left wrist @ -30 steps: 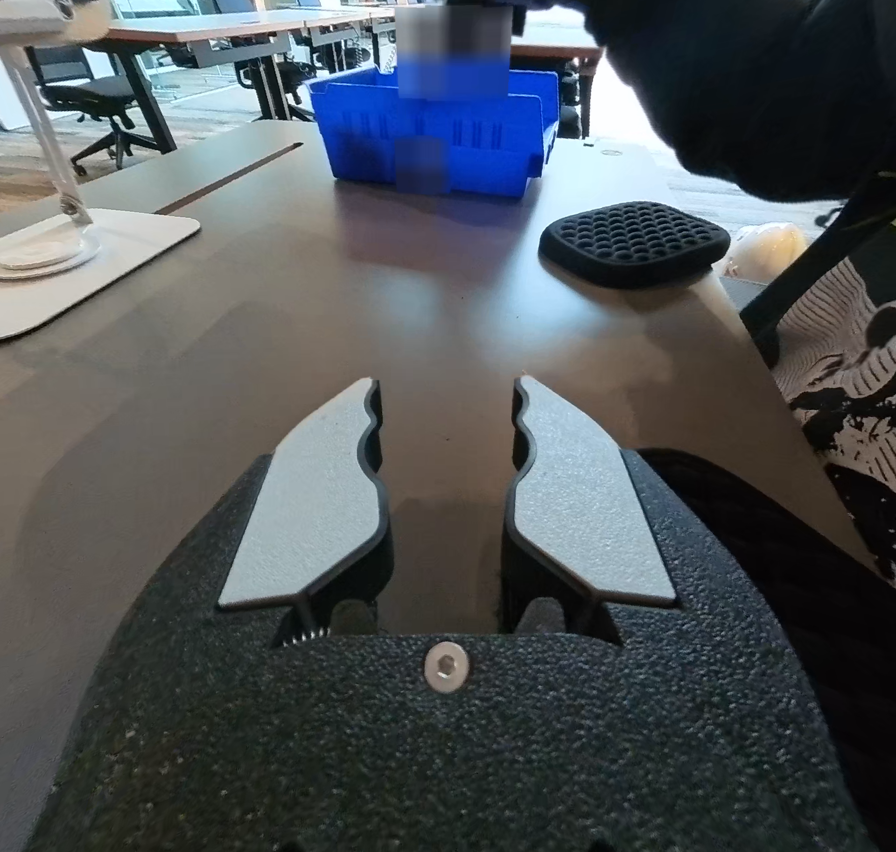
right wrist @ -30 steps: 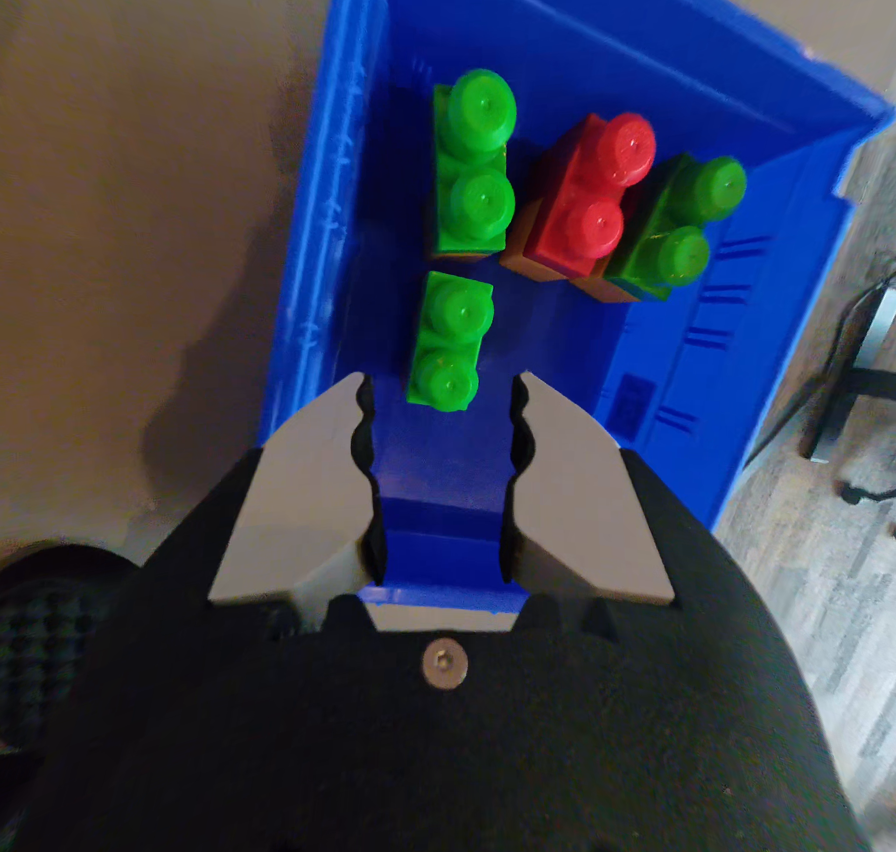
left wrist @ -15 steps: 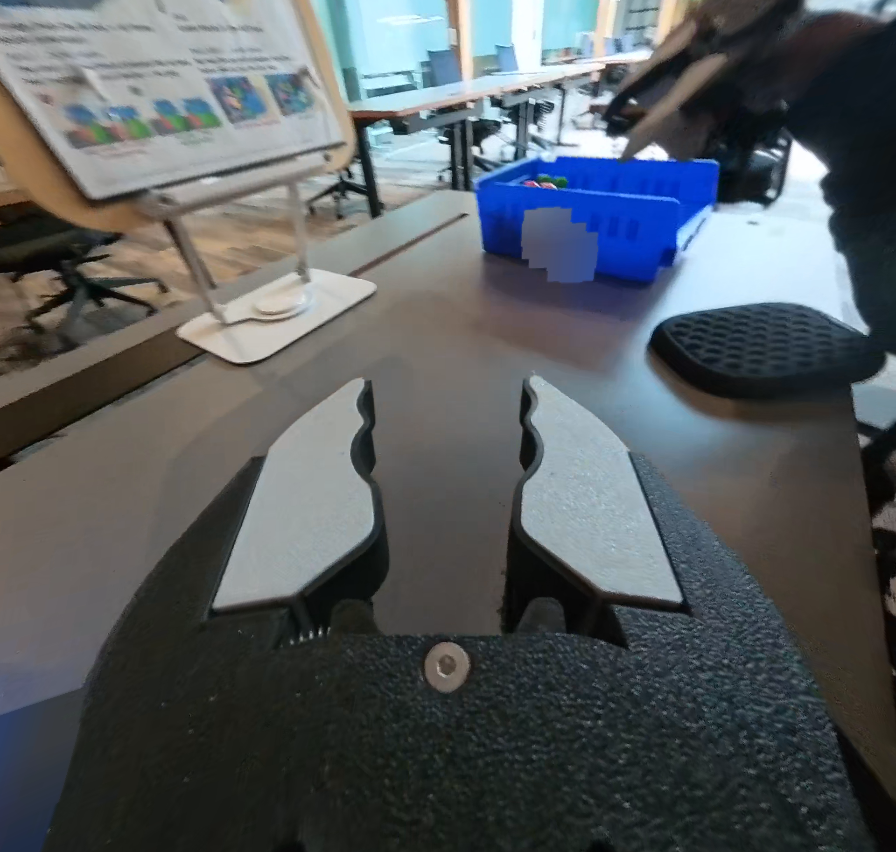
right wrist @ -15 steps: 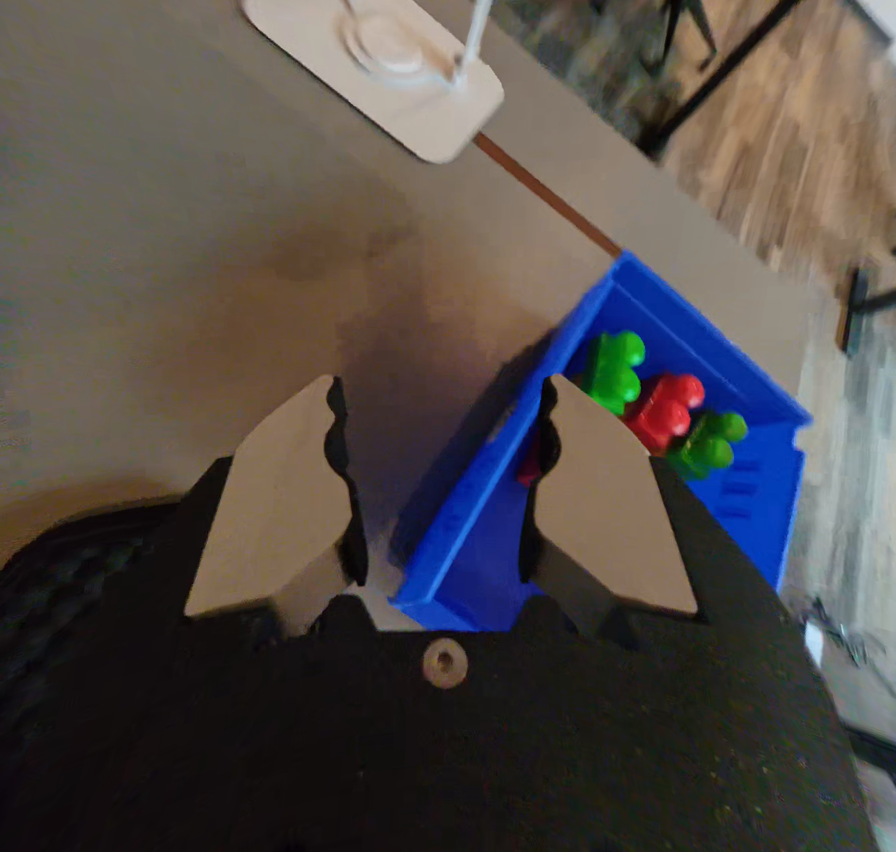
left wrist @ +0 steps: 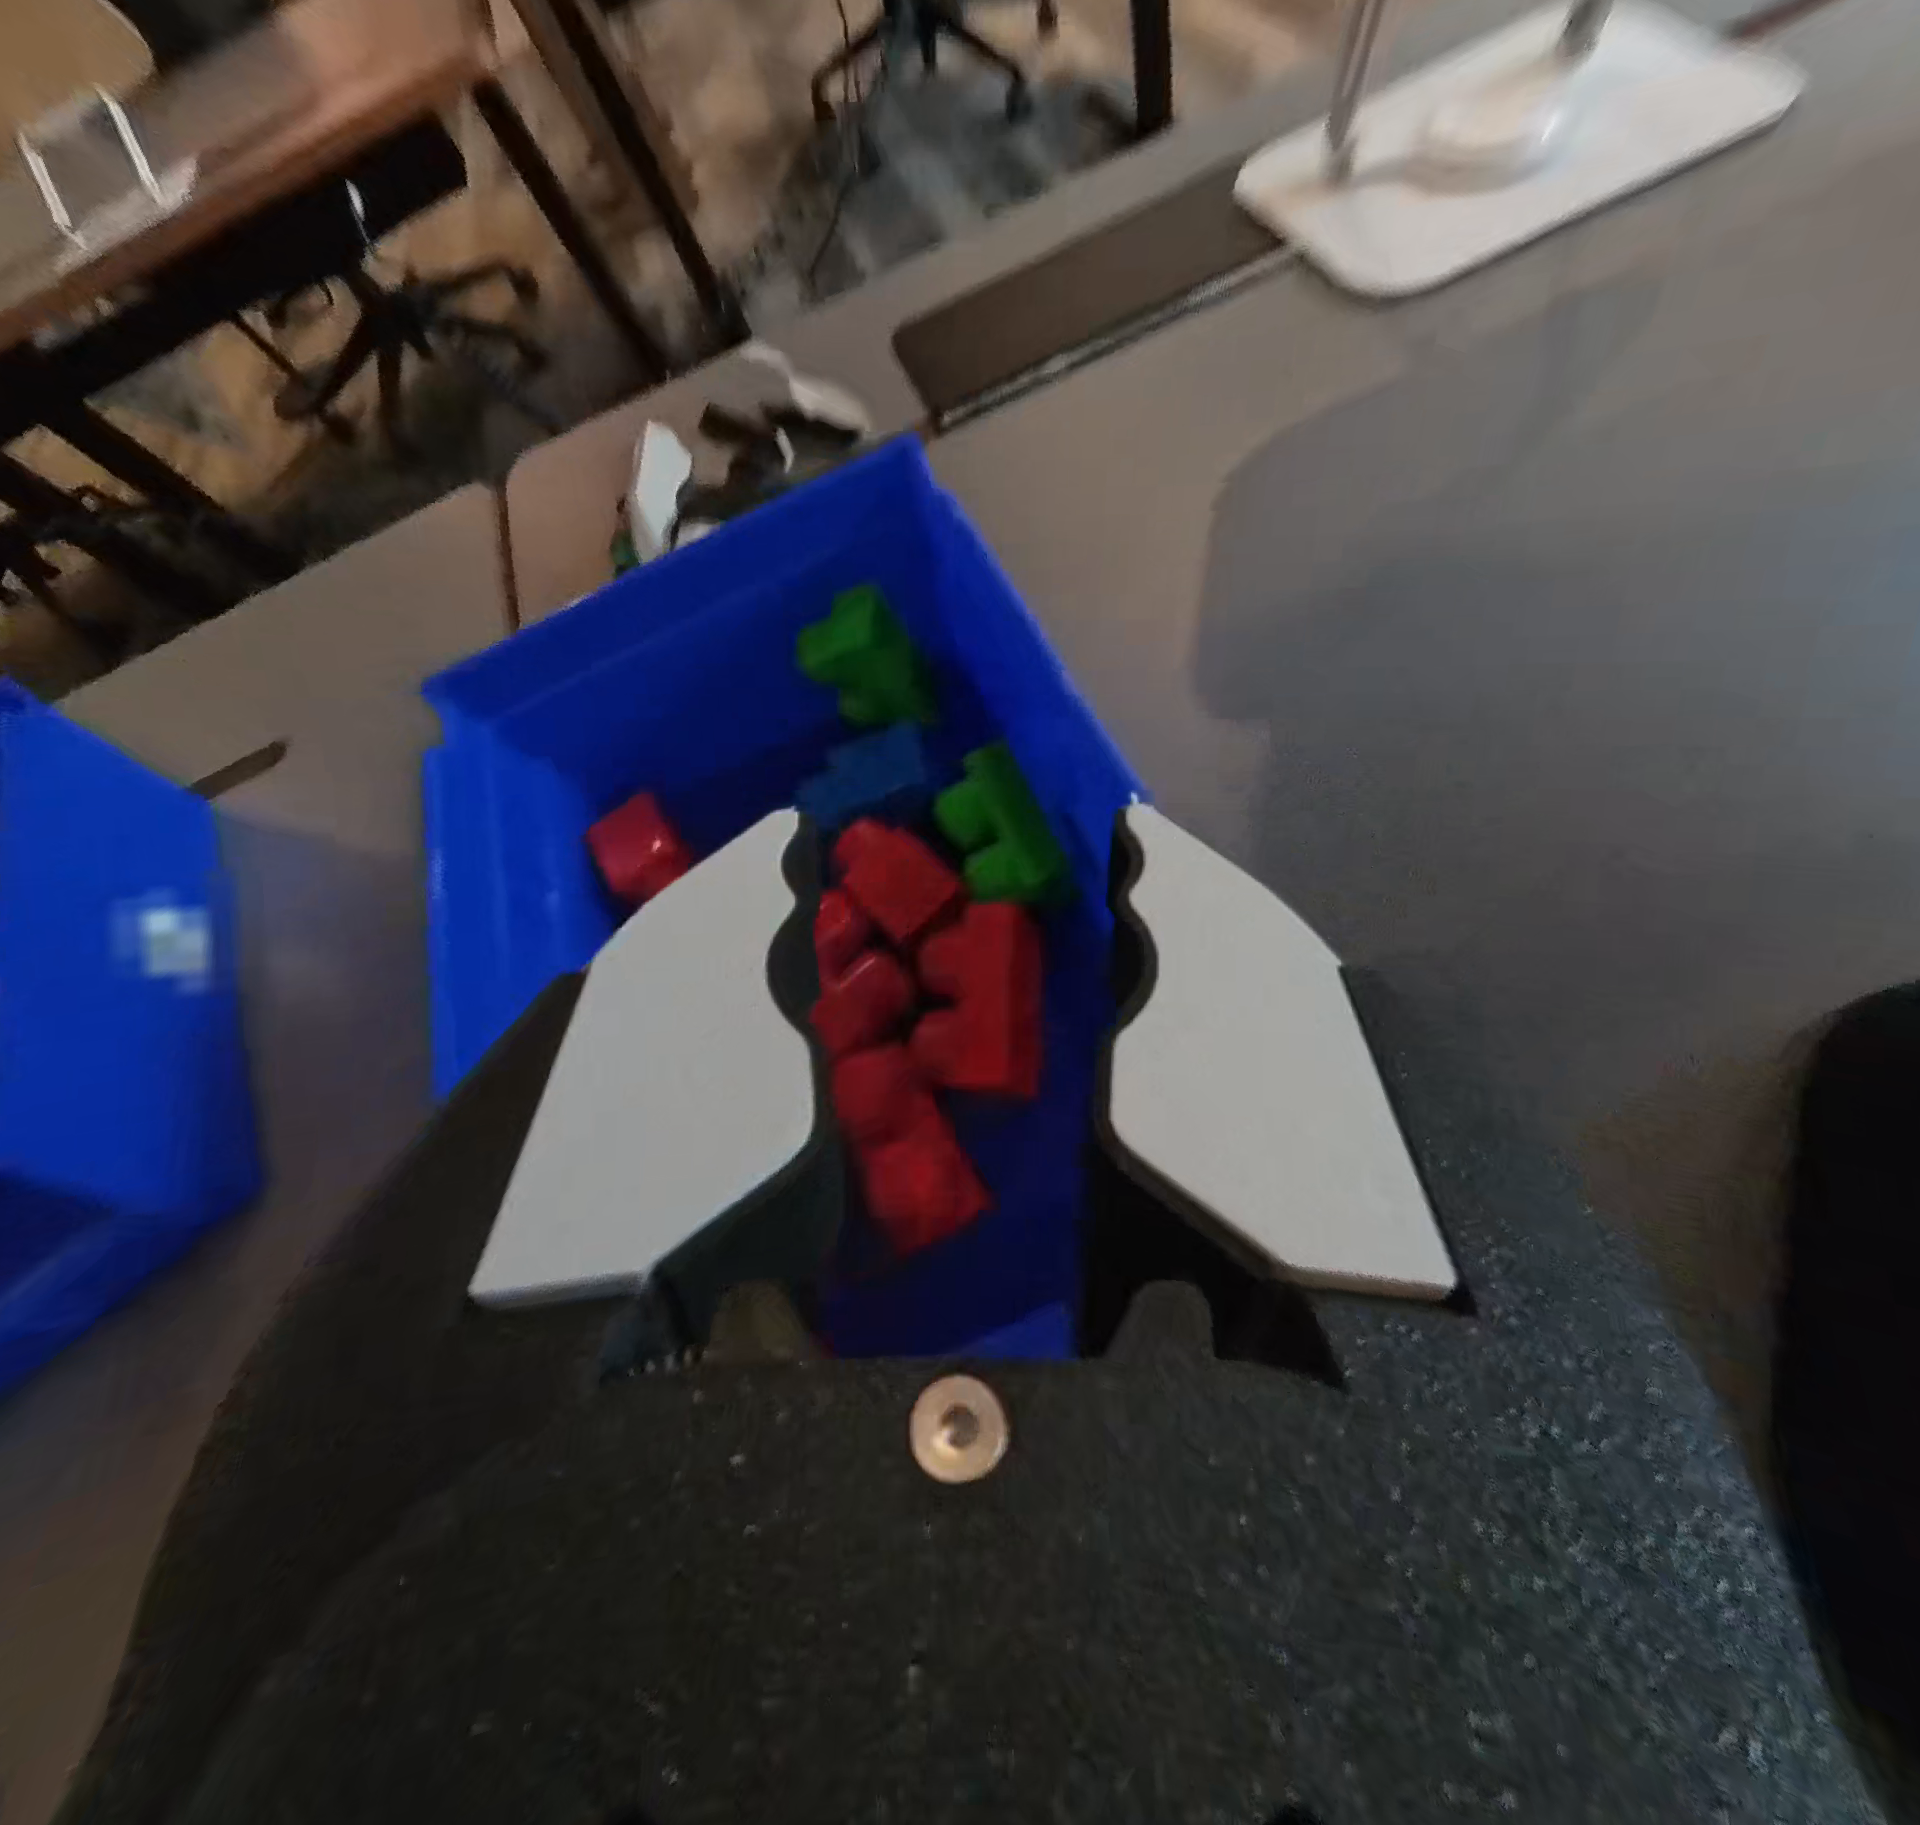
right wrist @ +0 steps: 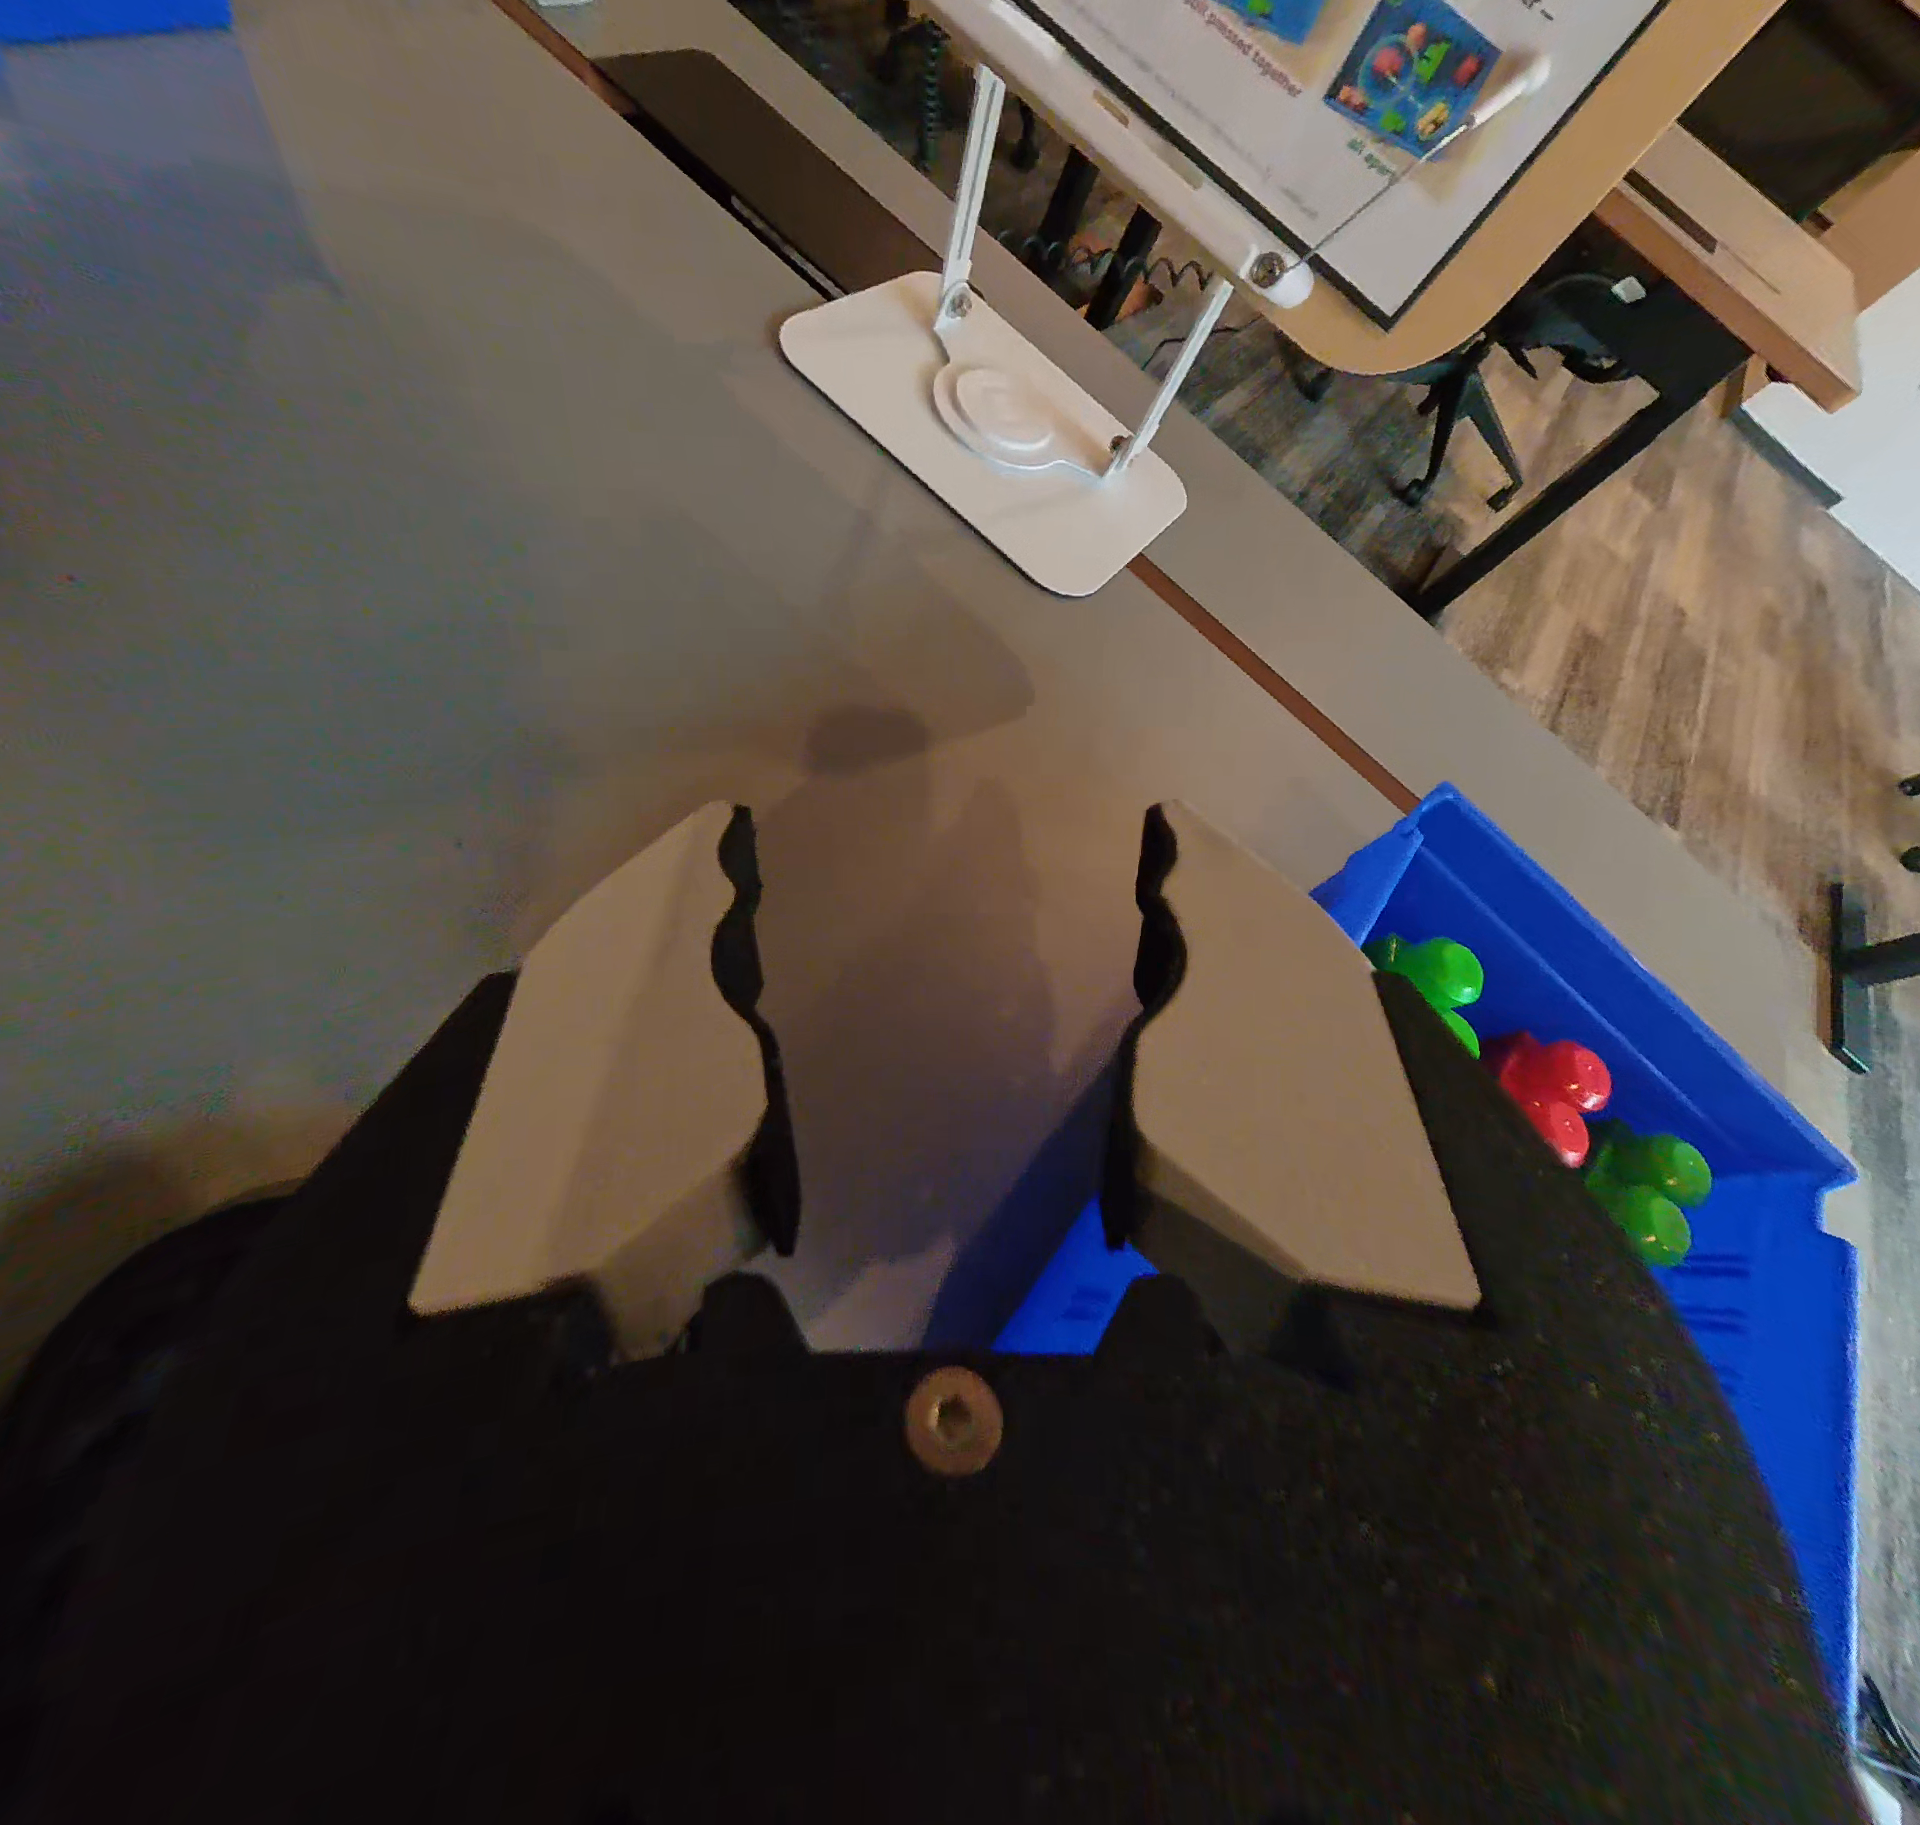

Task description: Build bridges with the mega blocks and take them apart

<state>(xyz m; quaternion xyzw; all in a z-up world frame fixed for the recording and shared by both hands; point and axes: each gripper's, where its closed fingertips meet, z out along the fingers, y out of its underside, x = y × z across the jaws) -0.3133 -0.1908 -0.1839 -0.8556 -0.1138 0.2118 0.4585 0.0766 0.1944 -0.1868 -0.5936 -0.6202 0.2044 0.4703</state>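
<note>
Grey desk (left wrist: 1558, 736) all round, left gripper (left wrist: 956, 830) gaping empty over the bin (left wrist: 468, 902), red blocks (left wrist: 894, 1027) at twelve o'clock; they're heaped, so it may snag two; right gripper (right wrist: 940, 819) idles apart

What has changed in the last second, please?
The left gripper swung from low over the bare table to above a blue bin of blocks. The right gripper left its bin for bare table. Both stayed open and empty.

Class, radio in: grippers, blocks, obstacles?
Left gripper open above blue bin of blocks. Right gripper open, empty, over table. Nothing built; no obstruction.
</note>
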